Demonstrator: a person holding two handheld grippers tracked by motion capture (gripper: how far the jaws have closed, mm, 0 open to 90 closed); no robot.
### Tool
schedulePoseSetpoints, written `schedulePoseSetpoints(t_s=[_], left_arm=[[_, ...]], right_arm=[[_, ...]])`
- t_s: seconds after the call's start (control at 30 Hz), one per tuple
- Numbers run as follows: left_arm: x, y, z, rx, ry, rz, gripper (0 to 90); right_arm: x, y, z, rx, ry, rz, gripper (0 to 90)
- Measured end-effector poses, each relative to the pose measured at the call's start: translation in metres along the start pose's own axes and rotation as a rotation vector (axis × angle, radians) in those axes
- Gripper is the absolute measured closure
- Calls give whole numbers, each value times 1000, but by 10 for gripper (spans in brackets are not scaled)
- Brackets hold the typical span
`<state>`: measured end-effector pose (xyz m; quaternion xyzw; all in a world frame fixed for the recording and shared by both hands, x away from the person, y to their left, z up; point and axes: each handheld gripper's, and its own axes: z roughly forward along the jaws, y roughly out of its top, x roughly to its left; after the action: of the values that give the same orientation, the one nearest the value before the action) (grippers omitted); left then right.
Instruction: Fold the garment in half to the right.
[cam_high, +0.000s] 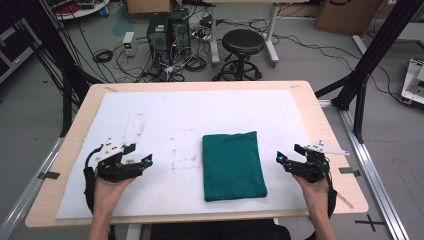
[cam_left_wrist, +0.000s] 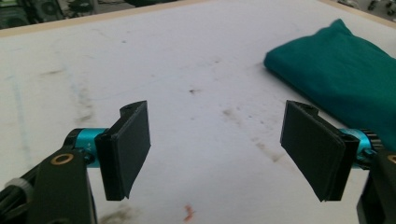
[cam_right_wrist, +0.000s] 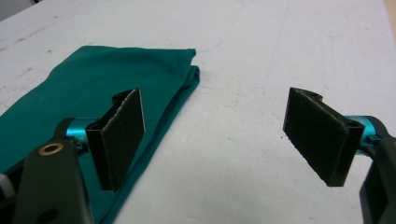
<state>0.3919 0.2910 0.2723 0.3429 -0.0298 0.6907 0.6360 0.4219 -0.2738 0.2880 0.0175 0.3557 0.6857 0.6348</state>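
Green folded cloth (cam_high: 233, 166) lies flat on the white mat (cam_high: 150, 120) that covers the desk (cam_high: 320, 125), a little right of the middle and nearer the desk's near edge than its far one. In the high view the left gripper (cam_high: 148, 161) rests toward the near left corner, well apart from the cloth, and the right gripper (cam_high: 280, 159) sits near the cloth's right edge without touching it; both point inward at the cloth.

In the left gripper view the left gripper (cam_left_wrist: 217, 149) has its jaws spread wide with only bare, stained mat between them. The cloth (cam_left_wrist: 336, 70) lies ahead and off to the right of the jaws, clear of both pads.

In the right gripper view the right gripper (cam_right_wrist: 212, 140) also has its jaws spread wide, nothing pinched. The cloth (cam_right_wrist: 93, 79) lies ahead and to the left, its folded edge passing behind and under the left-hand jaw; bare mat fills the gap between the jaws.
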Motion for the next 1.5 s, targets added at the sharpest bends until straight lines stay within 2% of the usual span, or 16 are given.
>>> schedulePoseSetpoints(t_s=[0.2, 0.33, 0.4, 0.73, 1.5], left_arm=[[23, -8, -20, -32, 79, -43, 243], [34, -12, -30, -51, 113, -80, 243], [36, -13, -33, -55, 118, -85, 243], [34, -12, -30, -46, 107, -75, 243], [32, -13, -27, -31, 102, -78, 243]], right_arm=[[-7, 0, -5, -10, -10, 31, 212], [-10, 0, -7, -13, -16, 36, 212], [-10, 0, -8, -14, -16, 38, 213], [-6, 0, -5, -6, -3, 28, 212], [-6, -2, -5, 5, -1, 32, 213]])
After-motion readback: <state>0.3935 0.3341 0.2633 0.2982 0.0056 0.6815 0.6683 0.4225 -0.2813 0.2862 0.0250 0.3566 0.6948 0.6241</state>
